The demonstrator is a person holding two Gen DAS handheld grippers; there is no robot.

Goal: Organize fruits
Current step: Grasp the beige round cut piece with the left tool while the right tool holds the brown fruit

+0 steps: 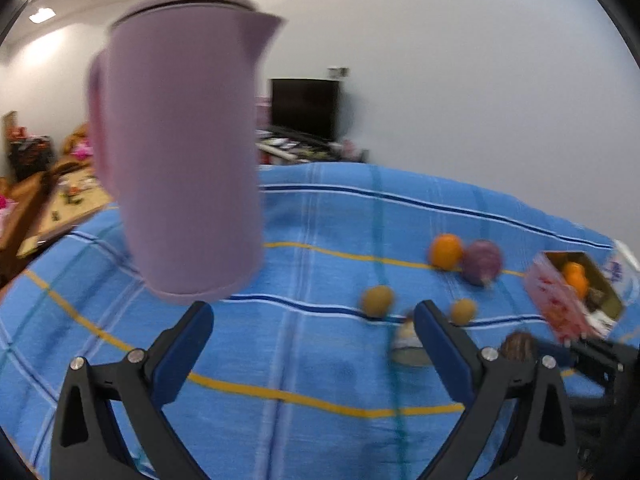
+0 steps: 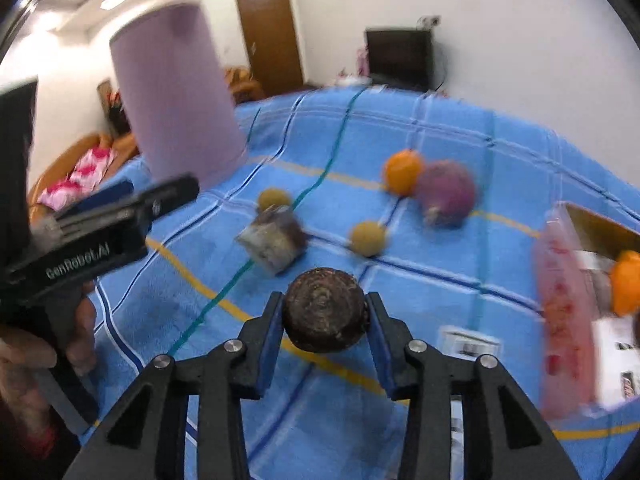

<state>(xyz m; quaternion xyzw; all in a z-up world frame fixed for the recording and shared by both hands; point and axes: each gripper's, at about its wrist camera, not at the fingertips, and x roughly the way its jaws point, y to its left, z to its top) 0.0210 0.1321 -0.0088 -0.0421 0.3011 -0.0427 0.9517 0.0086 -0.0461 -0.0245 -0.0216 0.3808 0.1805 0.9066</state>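
To the left of the right gripper's jaws, the left gripper (image 2: pixel 120 216) is seen side-on in a person's hand (image 2: pixel 28 364); in its own wrist view its jaws stand wide apart with nothing between them. Beyond its tips stands a lilac lidded jug (image 1: pixel 180 152) on the blue striped cloth (image 1: pixel 280 340).

Between the jaws of the right gripper (image 2: pixel 325 320) sits a dark brown, rough round fruit (image 2: pixel 325 314). The blue pads close in on both its flanks and appear to press it; the fruit seems still to rest on the cloth.

Ahead of these jaws lies a cut brownish piece (image 2: pixel 276 240), with two small yellow-brown fruits (image 2: pixel 367 238) beyond and beside it. Further out, an orange (image 2: pixel 402 172) touches a purple round fruit (image 2: pixel 446 194).

To the right of the jaws stands an open box with a pink printed side (image 2: pixel 560 312), holding one orange fruit (image 2: pixel 624 286) and something darker that cannot be identified.

Assessment: the task appears early. At least one fruit is boxed, one is in the grip, and five items remain loose on the cloth.
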